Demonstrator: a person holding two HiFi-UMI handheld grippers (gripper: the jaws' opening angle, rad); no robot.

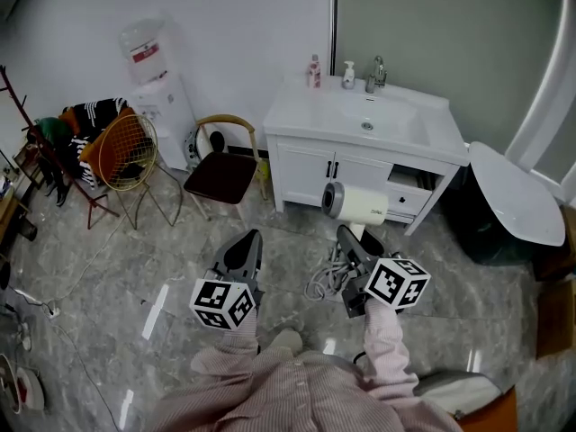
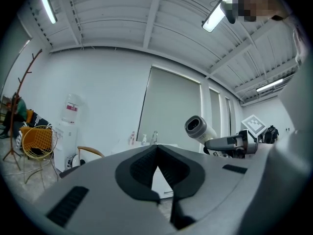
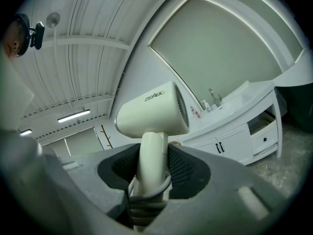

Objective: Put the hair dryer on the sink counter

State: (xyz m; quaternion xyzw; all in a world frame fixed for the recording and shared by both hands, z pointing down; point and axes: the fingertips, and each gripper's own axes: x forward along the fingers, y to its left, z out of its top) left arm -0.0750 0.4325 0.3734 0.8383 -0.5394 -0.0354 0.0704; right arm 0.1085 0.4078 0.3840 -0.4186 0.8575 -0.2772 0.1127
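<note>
The right gripper [image 3: 152,166] clamps its dark ribbed jaws on the upright handle of the cream plastic hair dryer [image 3: 152,112]; the left gripper [image 2: 157,169] has its jaws met on nothing; in the head view the dryer sits mid-frame, short of the white sink counter [image 1: 306,115] at upper centre.

You stand on a glossy grey marble-patterned floor [image 1: 117,259]. Ahead of you, along the white wall [image 1: 243,25], runs a row: a dark red coat rack [image 1: 31,138], a gold wire chair [image 1: 126,151], a water dispenser [image 1: 164,106], a wooden chair [image 1: 223,174] with a dark seat, then the white sink counter [image 1: 360,120]. Behind that counter stands a tall grey-green panel [image 1: 450,16]. To your right is a white round table [image 1: 517,196]. Overhead, tube lights [image 2: 215,17] burn on a ribbed white ceiling [image 2: 112,13].
</note>
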